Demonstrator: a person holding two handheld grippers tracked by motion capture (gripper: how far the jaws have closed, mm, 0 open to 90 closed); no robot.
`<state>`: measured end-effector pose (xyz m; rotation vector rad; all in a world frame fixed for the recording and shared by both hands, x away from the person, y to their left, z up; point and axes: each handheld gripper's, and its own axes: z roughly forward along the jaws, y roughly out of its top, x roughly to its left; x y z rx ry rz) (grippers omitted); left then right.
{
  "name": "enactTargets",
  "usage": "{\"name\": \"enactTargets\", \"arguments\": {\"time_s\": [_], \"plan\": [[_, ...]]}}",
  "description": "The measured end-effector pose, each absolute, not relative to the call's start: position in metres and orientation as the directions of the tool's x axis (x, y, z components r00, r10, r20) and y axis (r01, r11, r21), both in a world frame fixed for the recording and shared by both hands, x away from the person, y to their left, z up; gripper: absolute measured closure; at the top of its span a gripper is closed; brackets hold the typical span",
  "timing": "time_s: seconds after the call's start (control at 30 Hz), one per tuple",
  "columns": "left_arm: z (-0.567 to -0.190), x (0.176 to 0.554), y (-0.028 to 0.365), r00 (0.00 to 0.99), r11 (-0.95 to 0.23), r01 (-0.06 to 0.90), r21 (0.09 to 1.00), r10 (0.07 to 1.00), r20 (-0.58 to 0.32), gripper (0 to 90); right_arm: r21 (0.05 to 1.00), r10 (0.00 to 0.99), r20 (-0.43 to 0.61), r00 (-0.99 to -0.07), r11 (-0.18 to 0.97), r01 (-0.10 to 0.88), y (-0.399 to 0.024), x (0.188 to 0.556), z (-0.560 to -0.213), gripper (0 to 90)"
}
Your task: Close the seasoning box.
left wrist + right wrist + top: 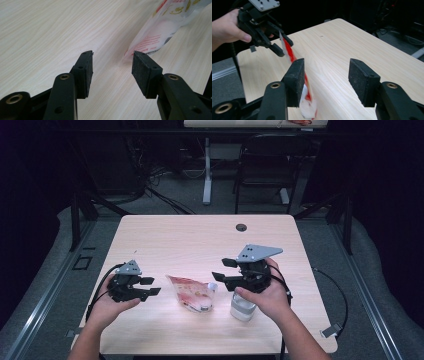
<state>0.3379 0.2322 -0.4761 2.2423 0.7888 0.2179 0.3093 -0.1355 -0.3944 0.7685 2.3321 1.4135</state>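
We see a light wooden desk (200,235) in a dark room, with a black chair (265,165) behind it. The far half of the desk is bare, so there is lots of room to move. A red and white packet (192,292) lies near the front edge, between our hands. It looks shiny, maybe plastic. The left gripper (152,286) has its jaws apart beside the packet. The right gripper (222,270) also has its jaws apart, holding nothing, above a white cup (242,307).

Wooden table (165,235) bears pouch (192,293), perhaps a cup (242,309)
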Motion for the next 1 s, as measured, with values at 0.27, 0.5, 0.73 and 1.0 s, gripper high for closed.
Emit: {"name": "enactTargets", "arguments": {"time_s": [0.27, 0.5, 0.73, 1.0], "plan": [[-0.476, 0.338, 0.235, 0.792, -0.535, 0.479, 0.696, 0.605, -0.081, 51.7, 0.890, 0.633, -0.008, -0.774, 0.357, 0.283, -0.153, 0.309, -0.393, 45.8], [-0.478, 0.339, 0.234, 0.789, -0.539, 0.484, 0.690, 0.610, -0.077, 51.0, 0.889, 0.644, -0.006, -0.765, 0.354, 0.291, -0.163, 0.308, -0.394, 43.8], [-0.481, 0.340, 0.234, 0.779, -0.525, 0.494, 0.693, 0.621, -0.085, 49.0, 0.889, 0.676, -0.015, -0.737, 0.346, 0.299, -0.172, 0.307, -0.399, 40.6], [-0.483, 0.342, 0.237, 0.767, -0.512, 0.505, 0.695, 0.636, -0.089, 45.5, 0.882, 0.691, -0.028, -0.723, 0.357, 0.308, -0.182, 0.304, -0.400, 40.3]]}}
